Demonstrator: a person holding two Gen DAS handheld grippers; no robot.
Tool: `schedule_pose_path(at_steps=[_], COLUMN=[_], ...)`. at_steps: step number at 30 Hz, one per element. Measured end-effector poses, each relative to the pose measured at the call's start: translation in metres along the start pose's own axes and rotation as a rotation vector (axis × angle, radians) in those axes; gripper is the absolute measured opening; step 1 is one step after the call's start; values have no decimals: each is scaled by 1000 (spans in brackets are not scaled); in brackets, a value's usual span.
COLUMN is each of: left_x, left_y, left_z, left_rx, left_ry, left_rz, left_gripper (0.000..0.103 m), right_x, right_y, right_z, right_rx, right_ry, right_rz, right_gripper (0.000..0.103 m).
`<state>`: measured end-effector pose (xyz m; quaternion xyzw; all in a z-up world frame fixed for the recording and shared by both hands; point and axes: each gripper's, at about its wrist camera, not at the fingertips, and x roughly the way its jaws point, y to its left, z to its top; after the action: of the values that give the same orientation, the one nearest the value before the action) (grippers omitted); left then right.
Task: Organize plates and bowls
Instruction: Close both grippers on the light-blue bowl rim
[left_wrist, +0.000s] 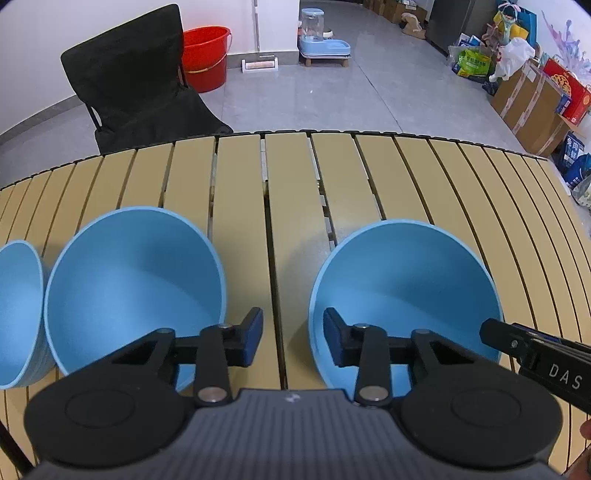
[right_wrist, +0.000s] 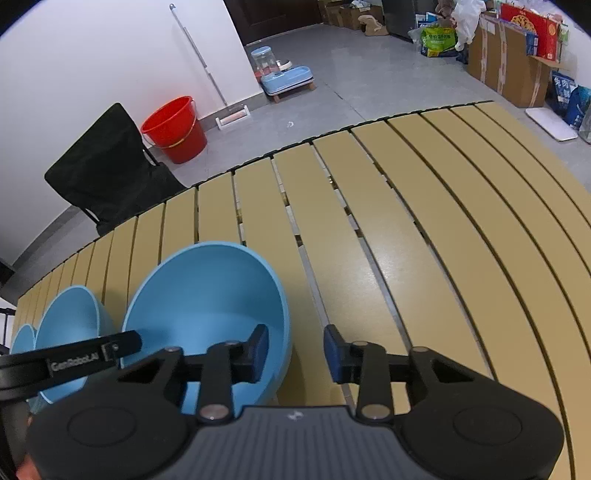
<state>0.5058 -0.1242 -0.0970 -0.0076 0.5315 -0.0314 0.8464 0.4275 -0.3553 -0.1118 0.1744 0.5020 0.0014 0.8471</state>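
So here's where I'm at: three blue bowls in a row on the slatted table (left_wrist: 424, 177). My left gripper (left_wrist: 293, 332) sits over the gap between the middle bowl (left_wrist: 136, 280) and the right-hand bowl (left_wrist: 406, 280). One pad hangs just inside the near rim of each, with bare table between the pads. So its jaws are apart, clamped on nothing.

My right gripper (right_wrist: 295, 350) straddles the right-hand bowl's right wall: left pad inside the bowl, right pad outside over the slats. The jaws are partway in and I don't see them pinching the wall yet.

That's the bit that matters. The wall sits between the right gripper's pads, so I reckon that hand takes this bowl. The third bowl (left_wrist: 16, 314) is at the far left.
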Motion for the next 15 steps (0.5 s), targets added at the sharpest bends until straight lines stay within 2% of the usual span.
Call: schedule_pose_path(at_steps=[3,8,11,15], left_x=[4,7,8,8], left_y=[1,-3,-8,-11], left_z=[0,1,1,-1], left_rx=[-6,6,16,27], left_ry=[6,3,-1,-11], left_rz=[5,-5,-15,-17], left_gripper=[30,22,13,6], right_x=[1,5,6,7], right_y=[0,0,1,2], right_z=[0,-1,-2,-2], right_rx=[-1,-3,-4,-8], right_ry=[3,14,15,15], right_rz=[2,6,13,21], right_gripper=[25,15,11,8])
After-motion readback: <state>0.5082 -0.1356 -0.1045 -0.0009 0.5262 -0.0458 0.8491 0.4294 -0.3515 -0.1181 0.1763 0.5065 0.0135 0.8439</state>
